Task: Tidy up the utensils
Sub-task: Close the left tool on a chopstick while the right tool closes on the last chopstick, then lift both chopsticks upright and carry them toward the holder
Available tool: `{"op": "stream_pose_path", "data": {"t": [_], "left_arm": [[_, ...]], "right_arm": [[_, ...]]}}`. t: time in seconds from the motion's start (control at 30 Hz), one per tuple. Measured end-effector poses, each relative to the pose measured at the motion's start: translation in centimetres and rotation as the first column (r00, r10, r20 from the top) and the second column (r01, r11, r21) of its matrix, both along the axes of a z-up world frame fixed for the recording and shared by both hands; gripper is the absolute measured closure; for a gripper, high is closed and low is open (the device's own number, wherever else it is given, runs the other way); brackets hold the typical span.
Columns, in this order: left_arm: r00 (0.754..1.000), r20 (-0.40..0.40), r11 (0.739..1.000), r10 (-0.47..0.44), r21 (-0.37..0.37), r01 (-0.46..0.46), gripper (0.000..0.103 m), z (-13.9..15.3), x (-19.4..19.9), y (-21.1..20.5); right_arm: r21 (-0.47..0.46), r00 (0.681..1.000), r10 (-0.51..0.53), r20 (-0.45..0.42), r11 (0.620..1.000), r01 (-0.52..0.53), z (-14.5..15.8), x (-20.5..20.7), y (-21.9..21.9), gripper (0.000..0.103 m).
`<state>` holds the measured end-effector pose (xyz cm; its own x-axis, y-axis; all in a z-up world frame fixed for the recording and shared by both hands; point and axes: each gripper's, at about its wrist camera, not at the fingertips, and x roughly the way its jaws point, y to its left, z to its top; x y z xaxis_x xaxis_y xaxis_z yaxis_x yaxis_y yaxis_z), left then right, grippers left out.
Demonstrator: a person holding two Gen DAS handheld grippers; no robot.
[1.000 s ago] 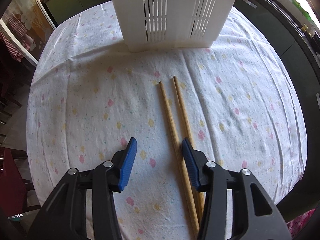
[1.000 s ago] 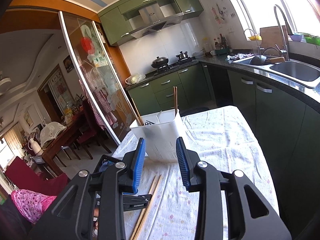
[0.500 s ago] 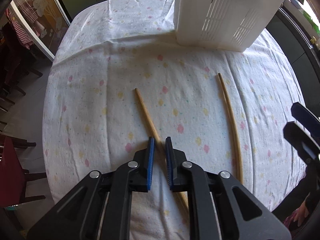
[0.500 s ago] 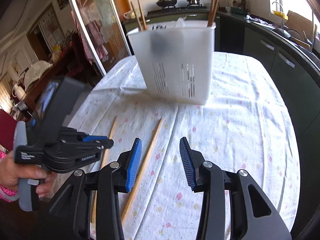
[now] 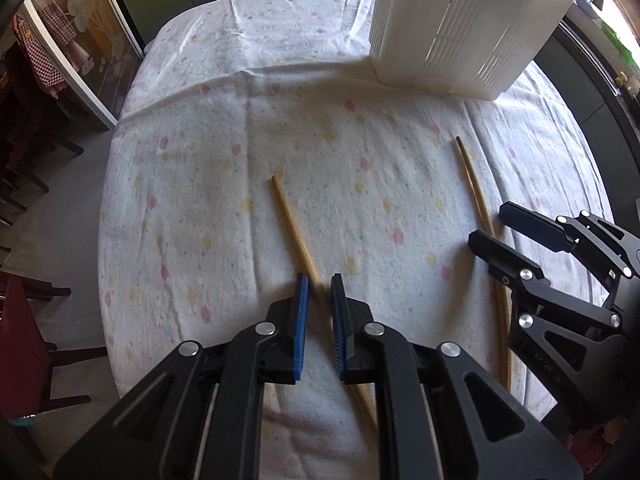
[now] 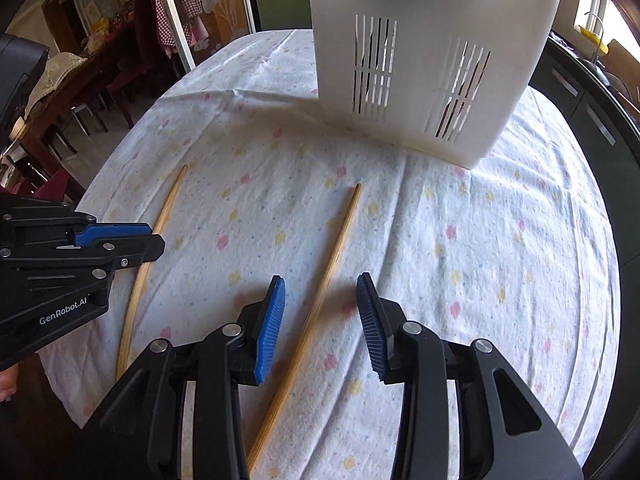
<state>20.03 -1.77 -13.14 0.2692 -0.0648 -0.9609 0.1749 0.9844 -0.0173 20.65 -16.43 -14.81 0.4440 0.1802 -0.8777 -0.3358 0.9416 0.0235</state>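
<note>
Left chopstick (image 5: 291, 226) flat on floral tablecloth (image 5: 200, 184), well short of white slotted holder (image 5: 460, 20) — left gripper (image 5: 319, 286) pinched on its rear half. Right chopstick (image 6: 334, 252) parallel, well apart, lying between spread pads of right gripper (image 6: 320, 286), ungripped. Risks: off-centre pinch lets stick pivot, tip droops on lift; right pads closing on cloth snag fabric — stick rolls away.

a flower-dotted white cloth (image 5: 320, 128) covers the counter. dark green cabinets (image 6: 592, 120) run along the right, under a bright window (image 6: 588, 4). to the left stand a glass sliding door (image 5: 76, 52), dark wooden chairs (image 6: 116, 92) and a grey tiled floor (image 5: 64, 216).
</note>
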Motion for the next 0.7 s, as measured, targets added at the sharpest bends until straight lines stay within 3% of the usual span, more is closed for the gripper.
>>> {"op": "stream_pose_path", "data": {"t": [0.13,0.27,0.47,0.7], "left_arm": [[1.0,0.002,1.0,-0.017,-0.011,0.017,0.092,0.1,-0.4,-0.7],[1.0,0.002,0.999,-0.031,-0.016,0.031,0.092,0.2,-0.7,-1.2],[1.0,-0.008,0.999,-0.029,-0.044,0.028,0.094,0.1,-0.5,-1.2],[0.999,0.021,0.997,-0.045,-0.067,0.046,0.095,1.2,-0.5,-1.4]], "right_arm": [[-0.011,1.0,0.016,-0.003,1.0,-0.016,0.3,-0.7,-0.7,0.088],[0.006,1.0,-0.004,-0.005,1.0,0.004,0.4,-0.9,-2.3,0.093],[0.107,0.996,-0.09,0.025,0.99,0.087,1.4,-1.5,-6.5,0.096],[0.233,0.976,-0.176,0.132,0.962,0.141,5.8,-4.2,-11.0,0.096]]}}
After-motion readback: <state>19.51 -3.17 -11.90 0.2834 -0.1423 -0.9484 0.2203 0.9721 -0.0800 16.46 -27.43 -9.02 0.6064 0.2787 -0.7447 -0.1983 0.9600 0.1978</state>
